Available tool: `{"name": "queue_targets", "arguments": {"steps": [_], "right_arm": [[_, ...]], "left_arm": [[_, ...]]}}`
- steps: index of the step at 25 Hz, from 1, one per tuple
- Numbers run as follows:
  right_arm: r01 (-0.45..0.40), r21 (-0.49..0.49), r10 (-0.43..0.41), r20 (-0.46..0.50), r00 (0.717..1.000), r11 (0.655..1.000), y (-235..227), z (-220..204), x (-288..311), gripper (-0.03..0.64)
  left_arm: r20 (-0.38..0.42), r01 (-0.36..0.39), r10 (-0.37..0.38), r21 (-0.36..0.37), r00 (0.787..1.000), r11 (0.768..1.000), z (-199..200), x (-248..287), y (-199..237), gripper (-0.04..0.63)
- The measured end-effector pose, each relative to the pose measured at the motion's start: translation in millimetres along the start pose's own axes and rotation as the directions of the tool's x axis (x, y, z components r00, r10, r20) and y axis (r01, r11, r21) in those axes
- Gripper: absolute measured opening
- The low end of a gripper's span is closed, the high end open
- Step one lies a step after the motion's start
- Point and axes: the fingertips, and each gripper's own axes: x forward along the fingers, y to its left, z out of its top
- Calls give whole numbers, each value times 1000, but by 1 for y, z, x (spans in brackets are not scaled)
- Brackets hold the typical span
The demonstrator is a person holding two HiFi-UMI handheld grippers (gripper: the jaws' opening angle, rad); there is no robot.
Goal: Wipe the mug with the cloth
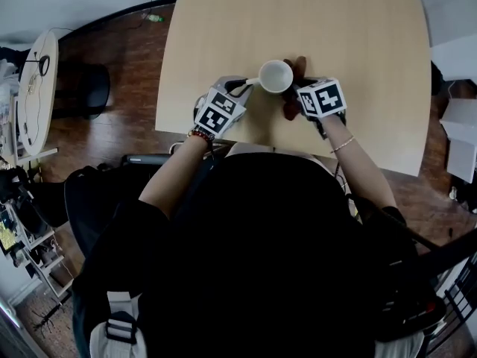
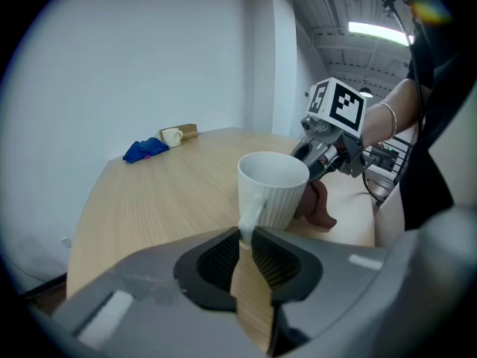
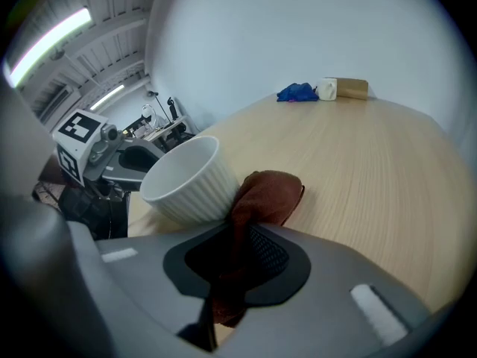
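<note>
- left gripper (image 2: 244, 239): closed on the handle (image 2: 250, 213) of the white ribbed mug (image 2: 273, 188), pinched only at the jaw tips.
- mug: near the front edge of the wooden bench (image 1: 298, 21), between the two grippers, mouth up; unclear whether standing on the bench or lifted just clear of it.
- right gripper (image 3: 232, 239): fully closed on a bunched brown cloth (image 3: 267, 194), with the free wad pressed against the ribbed outer wall, on the side away from the handle.
- stage, as judged: wiping of the outer wall in hand; inside and rim seemingly not yet done.
- risk one: rotation of the mug about its thin handle under sideways pressure from the cloth, owing to the narrow tip-only pinch; possible slip or drop.
- risk two: hard jaw on ceramic instead of cloth, owing to the small wad ahead of the jaws; scrape and poor wiping.
- risk three: cloth dragged out of the jaws by friction over the ribs.
- risk four: tipping toward the near bench edge, given the little bench left on that side.
</note>
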Motion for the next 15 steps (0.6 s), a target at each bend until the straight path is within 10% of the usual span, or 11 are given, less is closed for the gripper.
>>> {"name": "queue_targets", "arguments": {"steps": [15], "right_arm": [[-198, 187, 153, 228, 962, 962, 1, 27, -65, 49]], "left_arm": [[-24, 143, -142, 41, 990, 989, 12, 14, -52, 77]]}}
